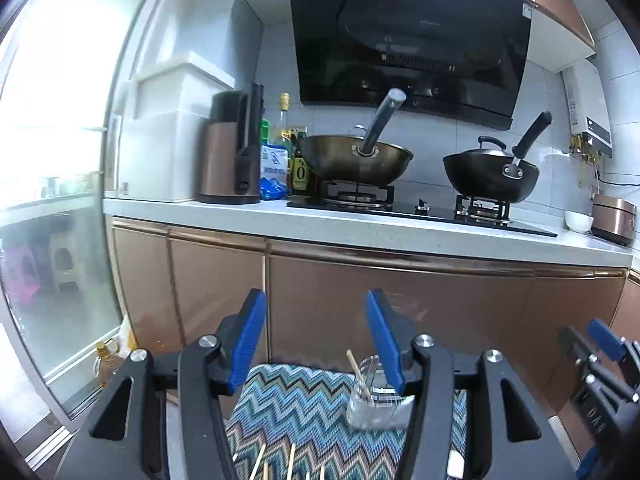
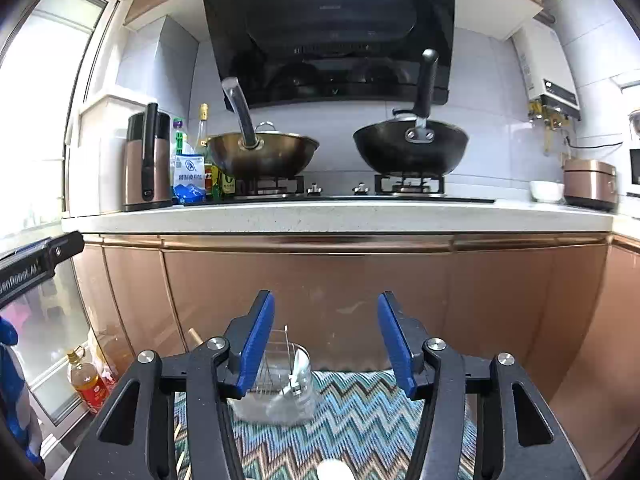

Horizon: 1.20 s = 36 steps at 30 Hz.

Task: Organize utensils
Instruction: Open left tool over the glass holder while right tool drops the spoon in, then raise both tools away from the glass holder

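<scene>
We hold our left tongs [image 1: 316,336] with the blue pads apart and nothing between them, level in front of the copper cabinet doors [image 1: 400,300]. Our right tongs [image 2: 326,340] stand apart as well and grip nothing. In the left view the right tongs show at the right edge, beside the left ones and clear of them. Below both pairs lies a zigzag-patterned cloth [image 1: 296,404] over the surface. On it stands a clear glass jar [image 1: 374,396], seen just behind the right-hand pad of the left tongs; a wooden chopstick [image 1: 357,372] leans in it with its tip above the rim. From the right view the same jar [image 2: 292,384] sits by the left pad of the right tongs and holds a white spoon [image 2: 297,368] and a thin metal piece that we cannot make out. More chopstick ends [image 1: 292,460] lie on the cloth at the bottom edge of the left view, loose and outside the jar. A white rounded thing [image 2: 332,470] shows at the bottom of the right view; we cannot tell what it is. Farther off, a stove [image 2: 340,196] on the kitchen counter carries a brass-coloured wok [image 2: 262,156] and a black wok [image 2: 410,150] under a dark hood [image 2: 328,28]. An oil bottle [image 2: 86,380] stands on the floor by the glass door [image 1: 60,160].
</scene>
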Tool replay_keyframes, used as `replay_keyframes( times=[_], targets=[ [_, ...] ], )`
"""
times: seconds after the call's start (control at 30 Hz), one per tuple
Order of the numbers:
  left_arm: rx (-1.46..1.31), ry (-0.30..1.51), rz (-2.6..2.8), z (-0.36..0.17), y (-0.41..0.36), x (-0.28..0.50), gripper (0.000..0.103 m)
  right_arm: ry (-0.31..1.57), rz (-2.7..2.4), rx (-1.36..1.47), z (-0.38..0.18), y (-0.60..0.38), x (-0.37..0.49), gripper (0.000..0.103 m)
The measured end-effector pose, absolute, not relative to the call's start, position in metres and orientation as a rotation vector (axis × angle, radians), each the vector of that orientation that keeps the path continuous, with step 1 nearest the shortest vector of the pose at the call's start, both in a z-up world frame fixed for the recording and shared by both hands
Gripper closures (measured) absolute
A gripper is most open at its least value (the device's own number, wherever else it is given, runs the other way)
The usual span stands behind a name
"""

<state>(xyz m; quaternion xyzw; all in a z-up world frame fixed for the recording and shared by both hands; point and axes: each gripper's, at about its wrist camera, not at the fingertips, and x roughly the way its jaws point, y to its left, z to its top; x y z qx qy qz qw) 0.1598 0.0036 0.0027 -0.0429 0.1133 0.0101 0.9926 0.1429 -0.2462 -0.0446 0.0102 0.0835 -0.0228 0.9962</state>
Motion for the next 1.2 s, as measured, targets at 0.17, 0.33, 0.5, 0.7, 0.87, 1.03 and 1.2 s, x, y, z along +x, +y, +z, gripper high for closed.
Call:
replay_keyframes(
  times=[0.17,0.33,0.5,0.7,0.87,1.03,1.2],
  targets=[
    [-0.057,0.205,0.036,0.007,0.008,0.12,0.053,0.15,-0.058,0.006,-0.035,-0.247,0.104,0.044],
    [-0.036,0.182,0.028,0.012,0.01,0.093,0.053,0.125,-0.066,-0.004,-0.031,-0.246,0.072,0.041],
    [-0.042,0.169,0.03,0.015,0.017,0.075,0.053,0.101,-0.074,-0.017,-0.029,-0.245,0.051,0.039],
    [-0.042,0.14,0.07,0.016,0.024,0.063,0.042,0.065,-0.082,-0.032,-0.024,-0.244,0.032,0.036],
    [-0.048,0.13,0.087,0.015,0.029,0.058,0.039,0.047,-0.083,-0.028,-0.021,-0.248,0.024,0.033],
    [-0.052,0.136,0.093,0.012,0.031,0.058,0.038,0.042,-0.086,-0.027,-0.021,-0.25,0.024,0.032],
    [-0.058,0.149,0.089,0.007,0.031,0.061,0.038,0.051,-0.093,-0.029,-0.025,-0.251,0.027,0.031]
  ],
)
